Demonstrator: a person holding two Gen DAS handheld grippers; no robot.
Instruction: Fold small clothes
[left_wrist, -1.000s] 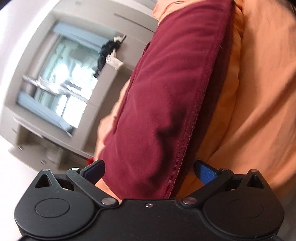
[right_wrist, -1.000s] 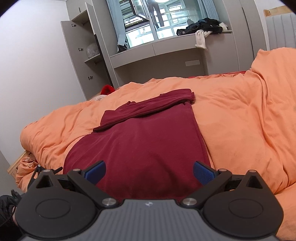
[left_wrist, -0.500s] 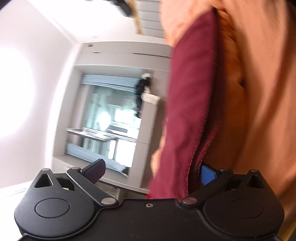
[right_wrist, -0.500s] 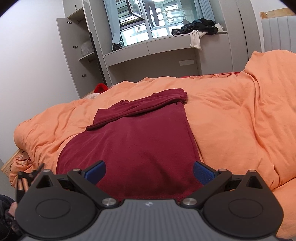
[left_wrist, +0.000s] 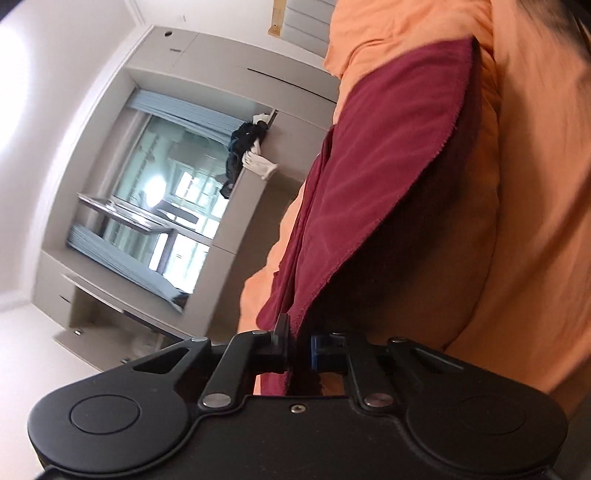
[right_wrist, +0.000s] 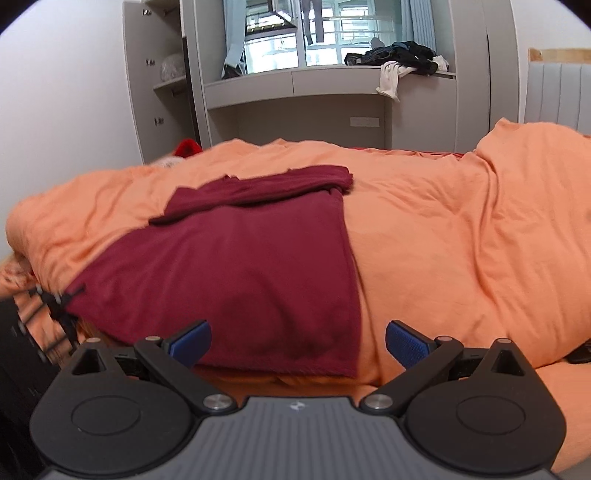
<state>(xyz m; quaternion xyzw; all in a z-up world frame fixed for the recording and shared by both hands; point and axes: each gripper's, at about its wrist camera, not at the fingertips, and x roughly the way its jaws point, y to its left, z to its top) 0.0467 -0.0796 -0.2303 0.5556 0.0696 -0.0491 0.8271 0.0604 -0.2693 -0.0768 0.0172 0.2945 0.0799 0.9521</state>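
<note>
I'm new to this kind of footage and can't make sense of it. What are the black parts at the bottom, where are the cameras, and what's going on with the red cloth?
There is no robot arm: a person holds a two-finger gripper in each hand, each carrying a forward-looking fisheye camera. The black shapes are the grippers themselves. A dark red garment lies on an orange duvet on a bed. In the tilted left view, the left gripper is shut on the garment's edge. In the right view, the right gripper is open over the near hem, holding nothing.

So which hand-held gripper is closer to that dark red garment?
Left. The left hand-held gripper is shut on the dark red garment at its edge; the right hand-held gripper hovers open just short of it.
</note>
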